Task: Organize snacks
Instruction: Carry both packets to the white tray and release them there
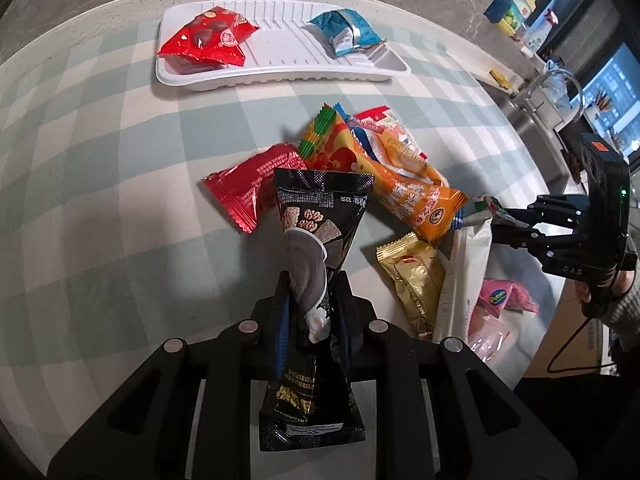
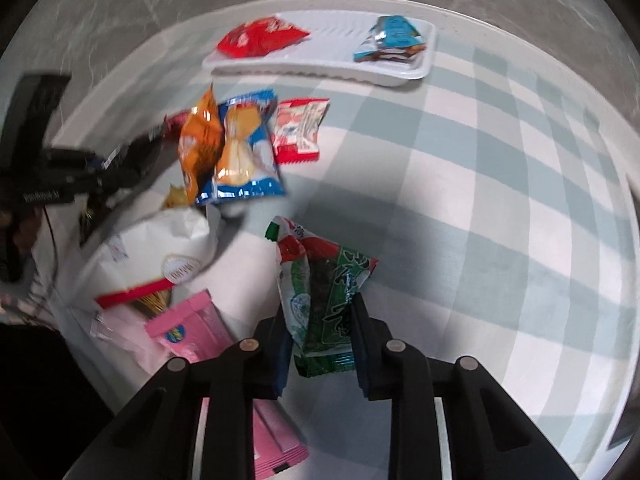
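While both point steeply down | left claw (image 1: pixel 310 300) clamps black packet (image 1: pixel 320 216) | right claw (image 2: pixel 320 344) clamps green packet (image 2: pixel 324 292) | tray (image 1: pixel 280 76) holds red packet (image 1: pixel 208 38), blue packet (image 1: pixel 348 32)

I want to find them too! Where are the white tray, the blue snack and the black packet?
white tray (image 1: pixel 280 76): left wrist view, front rim.
blue snack (image 1: pixel 348 32): left wrist view, wrapper middle.
black packet (image 1: pixel 320 208): left wrist view, printed front.

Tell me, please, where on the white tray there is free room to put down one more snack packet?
The ribbed white plastic tray is bare in its middle, between the red packets at one end and the blue packet at the other. In front of it, the checked tablecloth is crowded by the loose snack pile.
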Action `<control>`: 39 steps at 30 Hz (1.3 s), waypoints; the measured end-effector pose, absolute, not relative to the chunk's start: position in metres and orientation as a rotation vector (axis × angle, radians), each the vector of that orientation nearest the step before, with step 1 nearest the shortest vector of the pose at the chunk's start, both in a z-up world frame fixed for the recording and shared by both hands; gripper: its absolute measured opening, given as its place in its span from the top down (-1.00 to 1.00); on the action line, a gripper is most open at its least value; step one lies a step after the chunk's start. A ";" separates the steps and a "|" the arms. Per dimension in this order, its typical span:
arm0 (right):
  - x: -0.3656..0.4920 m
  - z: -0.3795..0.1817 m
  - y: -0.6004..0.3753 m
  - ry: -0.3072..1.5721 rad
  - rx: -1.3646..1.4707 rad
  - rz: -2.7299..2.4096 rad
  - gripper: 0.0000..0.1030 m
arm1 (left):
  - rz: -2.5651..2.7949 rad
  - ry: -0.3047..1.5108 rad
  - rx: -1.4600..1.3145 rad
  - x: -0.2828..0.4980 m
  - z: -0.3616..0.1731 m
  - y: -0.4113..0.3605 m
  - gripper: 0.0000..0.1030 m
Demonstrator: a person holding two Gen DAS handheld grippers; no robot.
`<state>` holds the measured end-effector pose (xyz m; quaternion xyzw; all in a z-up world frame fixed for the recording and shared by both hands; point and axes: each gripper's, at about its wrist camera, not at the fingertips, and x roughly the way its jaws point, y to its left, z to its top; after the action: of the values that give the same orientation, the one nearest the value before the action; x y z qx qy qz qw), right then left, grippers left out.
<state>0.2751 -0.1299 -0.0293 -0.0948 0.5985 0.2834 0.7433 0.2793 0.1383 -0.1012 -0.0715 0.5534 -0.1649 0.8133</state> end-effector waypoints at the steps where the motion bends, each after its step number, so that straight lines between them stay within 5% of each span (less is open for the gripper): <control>1: 0.276 -0.026 -0.133 1.308 -0.180 0.620 0.46 | -0.353 1.178 -0.158 0.279 -0.100 0.140 0.66; 14: 0.316 0.007 -0.139 1.295 0.071 0.663 0.46 | -0.369 1.086 -0.230 0.306 -0.054 0.162 0.66; 39: 0.479 0.006 -0.053 1.269 0.116 0.693 0.46 | -0.397 1.086 -0.212 0.497 -0.044 0.147 0.66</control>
<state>0.4785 -0.0529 0.0059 0.0531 0.5804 0.3168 0.7483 0.4974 0.1467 -0.0439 -0.0998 0.5123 -0.1871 0.8322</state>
